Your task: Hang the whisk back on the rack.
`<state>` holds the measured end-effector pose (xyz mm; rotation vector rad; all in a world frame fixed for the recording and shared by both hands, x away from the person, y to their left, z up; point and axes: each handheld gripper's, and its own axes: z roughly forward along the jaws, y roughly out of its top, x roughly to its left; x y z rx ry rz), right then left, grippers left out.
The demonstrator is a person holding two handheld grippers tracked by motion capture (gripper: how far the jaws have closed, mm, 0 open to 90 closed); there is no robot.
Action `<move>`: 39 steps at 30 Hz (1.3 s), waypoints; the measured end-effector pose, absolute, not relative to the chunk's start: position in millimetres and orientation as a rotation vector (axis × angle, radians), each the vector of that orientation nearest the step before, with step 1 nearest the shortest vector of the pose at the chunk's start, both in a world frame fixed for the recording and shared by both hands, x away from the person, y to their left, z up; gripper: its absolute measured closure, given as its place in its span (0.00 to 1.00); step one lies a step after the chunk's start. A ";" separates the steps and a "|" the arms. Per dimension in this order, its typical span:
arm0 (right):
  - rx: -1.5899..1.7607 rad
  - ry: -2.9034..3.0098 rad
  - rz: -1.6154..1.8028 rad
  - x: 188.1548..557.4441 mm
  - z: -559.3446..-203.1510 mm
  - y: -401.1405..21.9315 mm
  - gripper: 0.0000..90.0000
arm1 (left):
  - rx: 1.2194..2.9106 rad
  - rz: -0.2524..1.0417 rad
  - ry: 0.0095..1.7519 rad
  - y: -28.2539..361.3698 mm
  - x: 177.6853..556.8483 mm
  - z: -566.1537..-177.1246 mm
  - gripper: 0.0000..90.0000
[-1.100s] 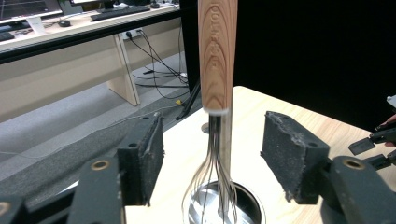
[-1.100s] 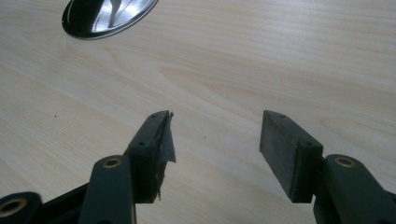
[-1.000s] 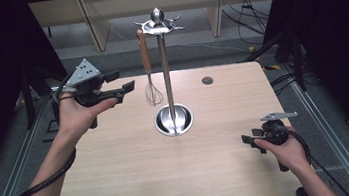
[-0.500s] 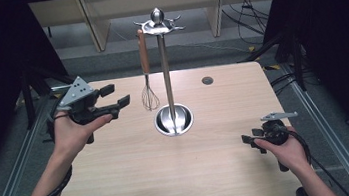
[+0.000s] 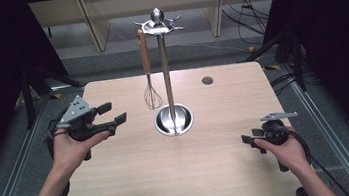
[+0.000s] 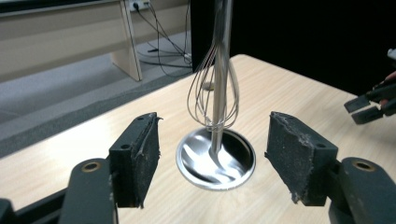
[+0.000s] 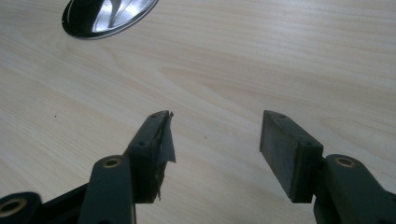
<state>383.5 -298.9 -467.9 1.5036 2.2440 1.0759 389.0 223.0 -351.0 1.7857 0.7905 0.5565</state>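
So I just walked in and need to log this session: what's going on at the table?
A person holds a two-jaw tool in each hand over a wooden table. The left tool is open, holds nothing and points at a whisk with a wooden handle, which hangs from a metal stand mid-table. In the left gripper view the whisk's wires sit between the open jaws but farther off, untouched. The right tool is open too, low near the table's right front.
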 end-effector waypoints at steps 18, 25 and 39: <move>1.486 2.249 1.078 384.5 -469.2 -297.8 0.49 | 1.848 0.517 0.902 237.7 374.7 -410.2 0.37; 1.480 2.252 1.076 384.7 -469.6 -298.3 0.49 | 1.893 0.483 0.935 241.1 371.6 -437.4 0.36; 1.532 2.249 1.066 382.8 -468.2 -296.5 0.49 | 1.942 0.498 0.964 246.0 368.3 -475.6 0.36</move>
